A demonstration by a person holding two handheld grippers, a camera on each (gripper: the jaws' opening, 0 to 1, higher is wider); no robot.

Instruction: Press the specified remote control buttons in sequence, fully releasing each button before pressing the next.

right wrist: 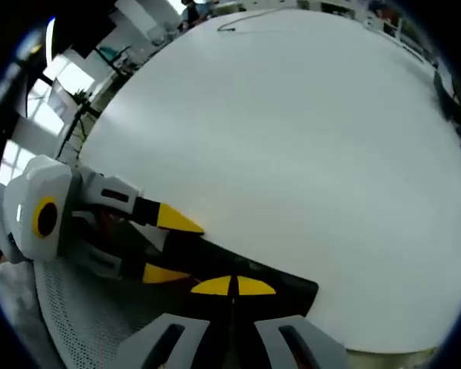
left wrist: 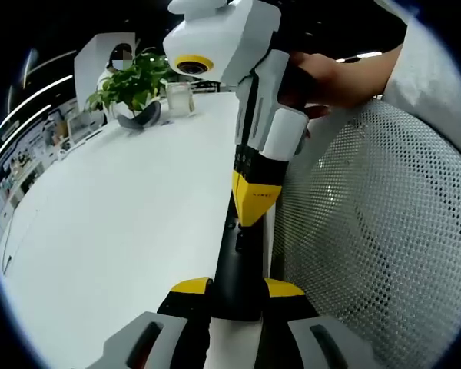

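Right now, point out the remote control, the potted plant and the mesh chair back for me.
remote control [left wrist: 232, 265]: left gripper view, dark body between the jaws.
potted plant [left wrist: 132, 81]: left gripper view, green leaves.
mesh chair back [left wrist: 376, 231]: left gripper view, white perforated mesh.

Glowing bright and even under overhead strip lights [left wrist: 38, 96] reflecting in long streaks at the far left of the left gripper view. Washing the white tabletop [right wrist: 292, 154] nearly featureless, with mild glare across its middle and only faint, soft shadows near its close edge. Letting daylight in through windows [right wrist: 58, 81] beyond the tabletop's far left corner, slightly blown out. Bending straight edges strongly toward the rims through fisheye distortion. Blurring the closest gripper parts and softening far background detail.
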